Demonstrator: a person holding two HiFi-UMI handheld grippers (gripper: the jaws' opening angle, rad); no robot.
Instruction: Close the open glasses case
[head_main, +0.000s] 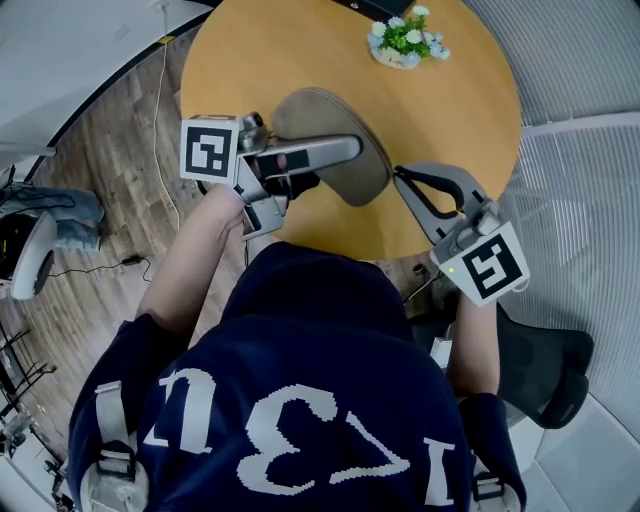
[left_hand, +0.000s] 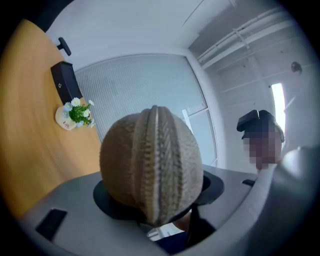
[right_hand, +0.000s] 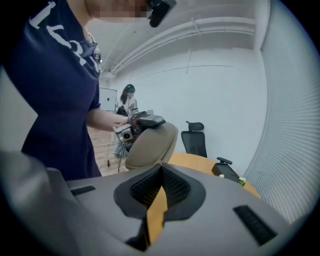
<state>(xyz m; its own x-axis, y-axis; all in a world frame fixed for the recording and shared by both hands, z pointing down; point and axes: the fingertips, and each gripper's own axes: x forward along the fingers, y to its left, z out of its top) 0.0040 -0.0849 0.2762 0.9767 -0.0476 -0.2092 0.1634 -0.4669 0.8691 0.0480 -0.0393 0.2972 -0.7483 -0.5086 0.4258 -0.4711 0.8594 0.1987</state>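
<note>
The tan fabric glasses case (head_main: 330, 115) sits between the jaws of my left gripper (head_main: 350, 155) near the front of the round wooden table (head_main: 460, 110). In the left gripper view the case (left_hand: 150, 165) fills the gap, its two halves meeting along a centre seam, and the left gripper (left_hand: 157, 200) is shut on it. The right gripper view shows the case (right_hand: 150, 145) held tilted up above the tabletop. My right gripper (head_main: 402, 178) hovers over the table's front right edge, just right of the case. Its jaws (right_hand: 160, 167) are shut with nothing held.
A small pot of flowers (head_main: 405, 40) and a black box (left_hand: 62, 82) stand at the table's far side. A black office chair (head_main: 540, 365) is at the right by the person's arm. Another person (right_hand: 127, 102) stands far back in the room.
</note>
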